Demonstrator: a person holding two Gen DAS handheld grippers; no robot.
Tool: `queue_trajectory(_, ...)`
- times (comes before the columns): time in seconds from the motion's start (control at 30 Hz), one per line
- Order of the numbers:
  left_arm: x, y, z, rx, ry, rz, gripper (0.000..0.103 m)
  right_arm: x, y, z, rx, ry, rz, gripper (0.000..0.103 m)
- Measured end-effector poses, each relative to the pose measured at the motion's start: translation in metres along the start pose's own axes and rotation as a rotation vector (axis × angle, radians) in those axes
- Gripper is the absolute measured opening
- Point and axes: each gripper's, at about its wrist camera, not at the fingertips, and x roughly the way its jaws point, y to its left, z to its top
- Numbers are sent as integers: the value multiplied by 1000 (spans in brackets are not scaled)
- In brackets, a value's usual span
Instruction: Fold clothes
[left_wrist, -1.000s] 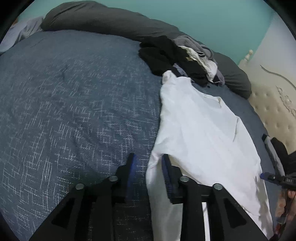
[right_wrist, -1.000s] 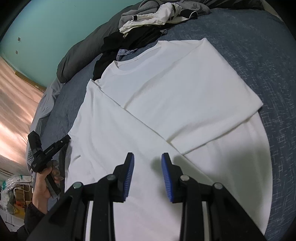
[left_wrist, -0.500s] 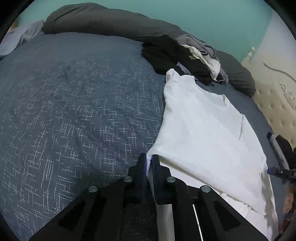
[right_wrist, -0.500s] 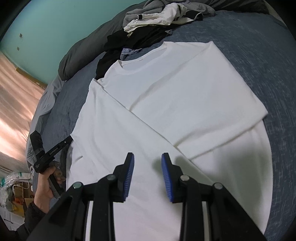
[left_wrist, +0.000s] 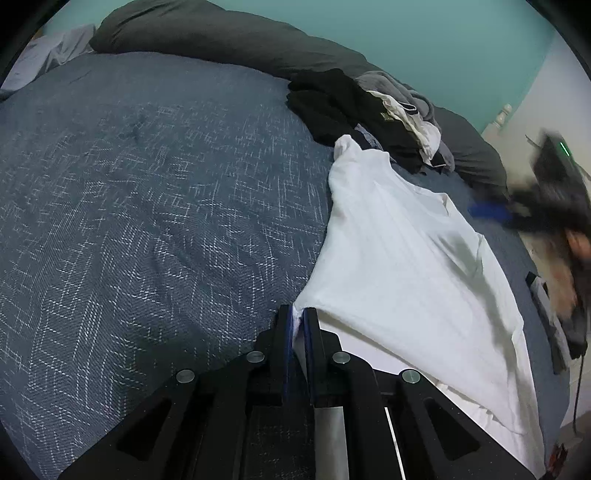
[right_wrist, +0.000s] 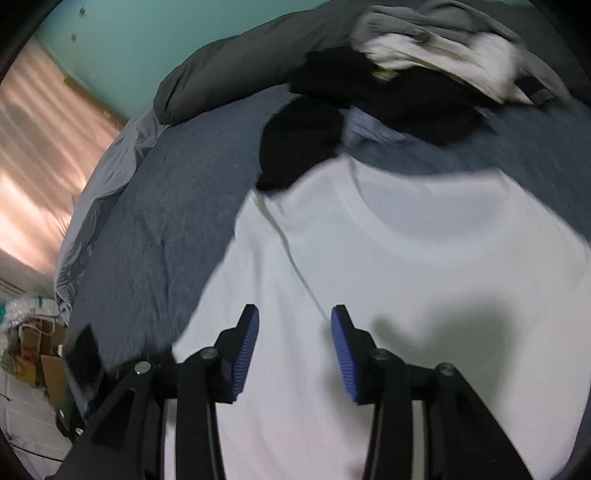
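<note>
Left gripper (left_wrist: 298, 318) is clamped on the white shirt's (left_wrist: 399, 258) edge. Right gripper (right_wrist: 294, 325) hangs over the shirt, fingers wide apart.

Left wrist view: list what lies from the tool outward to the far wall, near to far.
Left tool shut on the white cotton T-shirt → heap of black, grey and white clothes → long dark grey pillow → teal wall.
</note>
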Motion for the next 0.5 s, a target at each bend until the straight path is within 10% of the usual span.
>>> queue_trajectory(0.5,3,2,-1,9,20,0,6,88,-29,107,20,-4,-186,46)
